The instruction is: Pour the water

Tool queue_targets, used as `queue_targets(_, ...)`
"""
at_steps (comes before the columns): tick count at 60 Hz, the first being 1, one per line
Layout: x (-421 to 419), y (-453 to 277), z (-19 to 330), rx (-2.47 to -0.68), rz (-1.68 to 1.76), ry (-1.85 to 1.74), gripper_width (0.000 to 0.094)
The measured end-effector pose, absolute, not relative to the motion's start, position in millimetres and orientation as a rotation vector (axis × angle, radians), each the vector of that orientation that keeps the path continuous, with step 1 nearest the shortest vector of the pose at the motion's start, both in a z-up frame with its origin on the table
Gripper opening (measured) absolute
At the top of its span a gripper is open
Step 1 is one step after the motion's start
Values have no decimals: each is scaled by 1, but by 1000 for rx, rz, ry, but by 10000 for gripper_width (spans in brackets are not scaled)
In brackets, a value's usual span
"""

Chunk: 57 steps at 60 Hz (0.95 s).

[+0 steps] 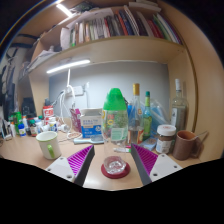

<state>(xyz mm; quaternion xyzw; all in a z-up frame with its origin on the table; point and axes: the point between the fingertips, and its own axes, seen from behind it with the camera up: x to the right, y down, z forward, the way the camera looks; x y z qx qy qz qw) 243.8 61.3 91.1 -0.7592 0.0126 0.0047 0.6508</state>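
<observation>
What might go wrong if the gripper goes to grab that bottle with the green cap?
1. The clear plastic bottle with the green cap stands beyond the open gripper, with a small round glass dish between the fingers. Moving forward might knock the dish.
2. Other bottles crowd close beside it, so a wide finger could tip one.
3. The white mug and brown mug sit off to each side, so pouring may spill on the wooden desk.

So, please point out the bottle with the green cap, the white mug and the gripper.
bottle with the green cap (115,120), gripper view, on its clear body.
white mug (48,146), gripper view, on its outer wall.
gripper (114,160), gripper view, midway between its open fingertips.
</observation>
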Motion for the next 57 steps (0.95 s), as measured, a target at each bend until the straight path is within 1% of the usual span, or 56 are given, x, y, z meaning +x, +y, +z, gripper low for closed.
queue_targets(11,215,-28,121,-1704,48,-8,804)
queue_targets(23,198,-125,123,-1686,-60,-57,813)
queue_targets(30,173,-170,127,-1657,-41,-72,812)
queue_targets(46,148,-231,123,-1652,33,-31,812)
queue_targets(57,164,-253,117,-1623,-111,-73,812)
